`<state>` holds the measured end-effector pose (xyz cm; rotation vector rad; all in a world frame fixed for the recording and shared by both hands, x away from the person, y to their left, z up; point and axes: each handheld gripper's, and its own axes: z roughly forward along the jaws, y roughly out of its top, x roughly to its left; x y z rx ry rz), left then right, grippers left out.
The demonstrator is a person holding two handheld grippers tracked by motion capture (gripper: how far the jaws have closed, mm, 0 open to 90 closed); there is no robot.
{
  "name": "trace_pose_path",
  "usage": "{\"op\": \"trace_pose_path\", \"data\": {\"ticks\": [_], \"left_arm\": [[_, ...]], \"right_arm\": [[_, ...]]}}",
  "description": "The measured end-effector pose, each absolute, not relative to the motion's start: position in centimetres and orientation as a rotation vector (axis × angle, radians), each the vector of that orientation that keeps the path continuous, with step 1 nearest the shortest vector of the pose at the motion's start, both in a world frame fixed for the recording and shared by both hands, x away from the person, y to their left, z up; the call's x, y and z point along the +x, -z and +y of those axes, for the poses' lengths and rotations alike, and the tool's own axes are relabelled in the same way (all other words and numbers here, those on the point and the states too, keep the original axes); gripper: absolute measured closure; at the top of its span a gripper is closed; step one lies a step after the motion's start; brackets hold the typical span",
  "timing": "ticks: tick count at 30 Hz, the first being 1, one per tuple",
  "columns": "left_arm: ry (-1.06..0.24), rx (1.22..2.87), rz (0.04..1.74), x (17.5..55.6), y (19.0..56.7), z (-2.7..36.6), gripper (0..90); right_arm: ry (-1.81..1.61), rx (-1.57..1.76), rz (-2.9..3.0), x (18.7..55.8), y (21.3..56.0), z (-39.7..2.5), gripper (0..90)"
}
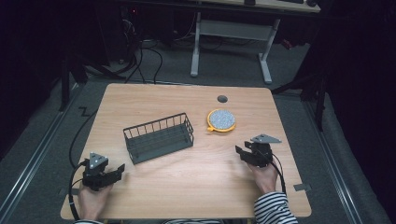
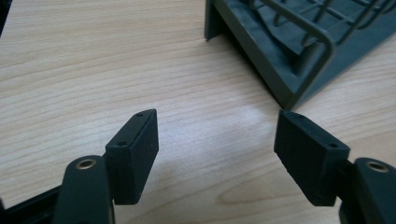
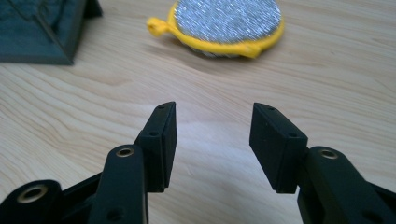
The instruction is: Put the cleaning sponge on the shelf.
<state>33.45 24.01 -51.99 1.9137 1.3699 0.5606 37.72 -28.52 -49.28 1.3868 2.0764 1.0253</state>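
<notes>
A dark wire basket [image 1: 159, 137] stands empty at the middle left of the wooden table [image 1: 187, 186]. A round scrubbing pad with a yellow rim [image 1: 221, 120] lies to its right. My left gripper [image 1: 120, 170] rests near the front left corner, open, pointing at the basket's near corner [image 2: 289, 88]. My right gripper [image 1: 240, 151] sits at the front right, open, a short way in front of the pad [image 3: 229, 23]. Nothing is between either pair of jaws.
A round cable hole [image 1: 222, 98] is set in the table's far edge. Beyond the table stand a white desk frame [image 1: 231, 42] and cables on the grey floor. A corner of the basket [image 3: 42, 32] is seen at the left in the right gripper view.
</notes>
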Motion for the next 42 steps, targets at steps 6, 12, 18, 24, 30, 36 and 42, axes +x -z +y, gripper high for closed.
{"op": "trace_pose_path", "data": {"ticks": [6, 12, 18, 24, 30, 36, 42], "left_arm": [[-0.542, 1.913, 1.347, 33.2, 51.4, 23.3, 33.5], [-0.524, 1.913, 1.313, 33.6, 51.1, 22.2, 35.4], [-0.515, 1.923, 1.289, 34.0, 50.9, 21.1, 40.7], [-0.489, 1.907, 1.307, 34.6, 51.0, 20.9, 44.6], [-0.458, 1.909, 1.305, 35.0, 51.2, 20.8, 53.5], [-0.449, 1.918, 1.309, 35.3, 51.3, 20.5, 63.0], [-0.443, 1.928, 1.306, 35.5, 51.4, 20.4, 70.7]], "right_arm": [[-1.078, 1.340, 2.148, 38.8, 48.9, -26.1, 55.2], [-1.105, 1.284, 2.218, 39.8, 48.8, -23.8, 57.2], [-1.126, 1.196, 2.331, 41.3, 48.6, -19.9, 59.4], [-1.127, 1.181, 2.375, 42.5, 49.0, -17.7, 59.9], [-1.112, 1.169, 2.419, 43.4, 50.1, -15.7, 61.7], [-1.093, 1.182, 2.438, 43.9, 50.9, -15.0, 66.5], [-1.088, 1.183, 2.419, 44.1, 51.1, -14.7, 75.3]]}}
